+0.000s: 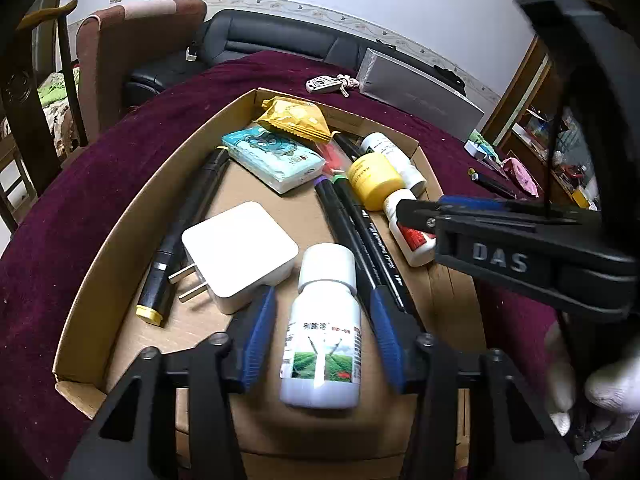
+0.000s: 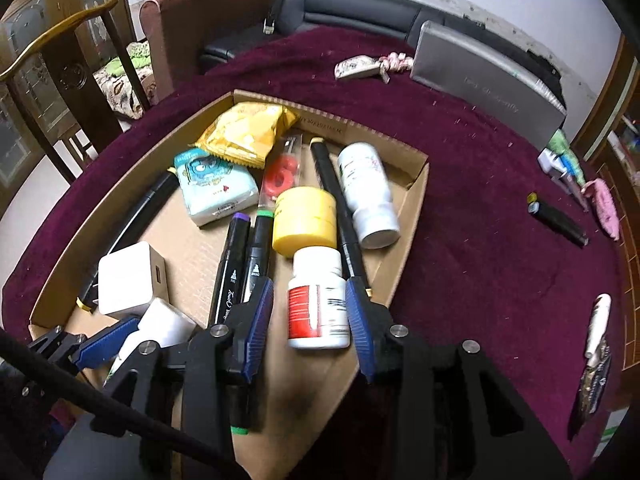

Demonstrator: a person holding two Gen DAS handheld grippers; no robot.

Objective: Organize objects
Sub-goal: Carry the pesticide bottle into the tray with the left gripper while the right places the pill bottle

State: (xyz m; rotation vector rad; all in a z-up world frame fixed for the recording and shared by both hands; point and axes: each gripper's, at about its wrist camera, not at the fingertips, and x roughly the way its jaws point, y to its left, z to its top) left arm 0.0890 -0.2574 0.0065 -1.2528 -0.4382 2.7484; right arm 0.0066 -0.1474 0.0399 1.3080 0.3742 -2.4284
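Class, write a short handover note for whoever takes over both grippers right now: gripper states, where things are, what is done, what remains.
Left gripper: open, astride the landscape-label bottle lying in the cardboard tray.
Right gripper: open, astride the red-label bottle in the same tray.
Done: markers, charger, tissue pack, snack packet and yellow jar are in the tray.
Left: a black marker and a small tube lie on the maroon cloth.
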